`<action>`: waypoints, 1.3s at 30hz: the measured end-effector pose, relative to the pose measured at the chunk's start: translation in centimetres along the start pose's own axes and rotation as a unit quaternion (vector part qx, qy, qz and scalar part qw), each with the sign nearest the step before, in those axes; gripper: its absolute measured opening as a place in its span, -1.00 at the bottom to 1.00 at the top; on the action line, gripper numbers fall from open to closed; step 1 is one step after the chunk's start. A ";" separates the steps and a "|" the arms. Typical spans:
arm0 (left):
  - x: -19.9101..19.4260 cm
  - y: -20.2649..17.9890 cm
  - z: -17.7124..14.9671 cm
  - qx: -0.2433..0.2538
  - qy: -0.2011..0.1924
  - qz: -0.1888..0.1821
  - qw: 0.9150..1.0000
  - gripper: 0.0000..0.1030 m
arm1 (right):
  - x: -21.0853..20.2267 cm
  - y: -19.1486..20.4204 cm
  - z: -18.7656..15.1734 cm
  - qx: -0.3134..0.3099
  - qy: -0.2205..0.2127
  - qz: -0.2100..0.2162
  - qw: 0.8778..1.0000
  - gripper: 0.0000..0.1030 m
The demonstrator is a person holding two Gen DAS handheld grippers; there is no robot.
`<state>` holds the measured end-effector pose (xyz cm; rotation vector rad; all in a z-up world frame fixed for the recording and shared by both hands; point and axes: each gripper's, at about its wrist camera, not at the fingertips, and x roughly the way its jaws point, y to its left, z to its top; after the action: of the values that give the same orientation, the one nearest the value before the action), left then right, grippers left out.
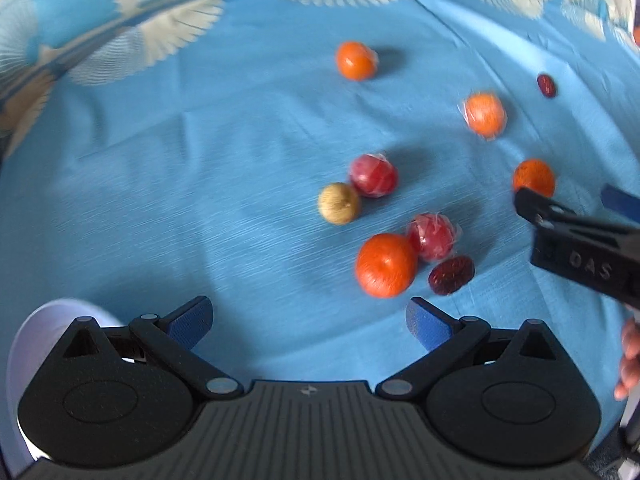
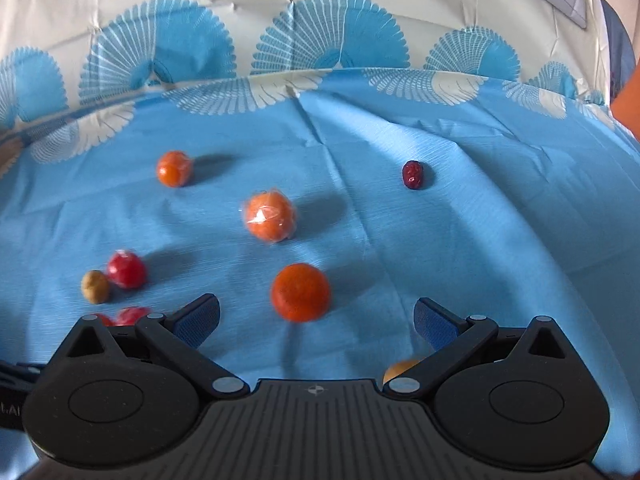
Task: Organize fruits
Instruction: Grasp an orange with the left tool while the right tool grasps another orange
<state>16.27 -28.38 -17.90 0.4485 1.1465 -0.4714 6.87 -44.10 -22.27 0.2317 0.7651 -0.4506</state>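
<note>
Fruits lie scattered on a blue cloth. In the left wrist view several oranges show, the nearest one [image 1: 386,265] beside a wrapped red fruit [image 1: 431,237] and a dark red date [image 1: 451,275]. Another red fruit [image 1: 373,176] touches a tan round fruit [image 1: 339,203]. My left gripper [image 1: 308,322] is open and empty, just short of the near orange. My right gripper [image 2: 316,320] is open and empty, with an orange [image 2: 301,291] just ahead between its fingers. It also shows in the left wrist view [image 1: 568,216]. A wrapped orange [image 2: 270,217] and a date [image 2: 413,175] lie farther off.
A white plate [image 1: 30,344] lies under my left gripper at the lower left. The cloth [image 2: 440,240] has a patterned fan border along the far edge. A tan fruit [image 2: 400,368] peeks from under my right gripper. A hand [image 1: 630,356] shows at the right edge.
</note>
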 end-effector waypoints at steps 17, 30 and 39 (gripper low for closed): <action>-2.6 -1.7 0.0 0.037 -0.081 -0.055 0.994 -0.31 | 1.8 0.2 0.4 -0.026 0.005 0.013 1.000 -0.27; -18.6 7.3 -9.0 -0.062 -0.131 -0.004 0.990 -0.31 | -16.5 1.2 -1.3 -0.008 -0.093 0.089 0.992 -0.27; -25.9 12.6 -19.0 -0.125 -0.138 0.039 0.982 -0.31 | -27.0 8.4 -7.1 -0.071 -0.070 0.198 0.975 -0.27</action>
<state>0.44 -4.16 0.87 0.1999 0.9009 -0.3050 -10.61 -25.85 -7.71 0.2092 0.5911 -0.0329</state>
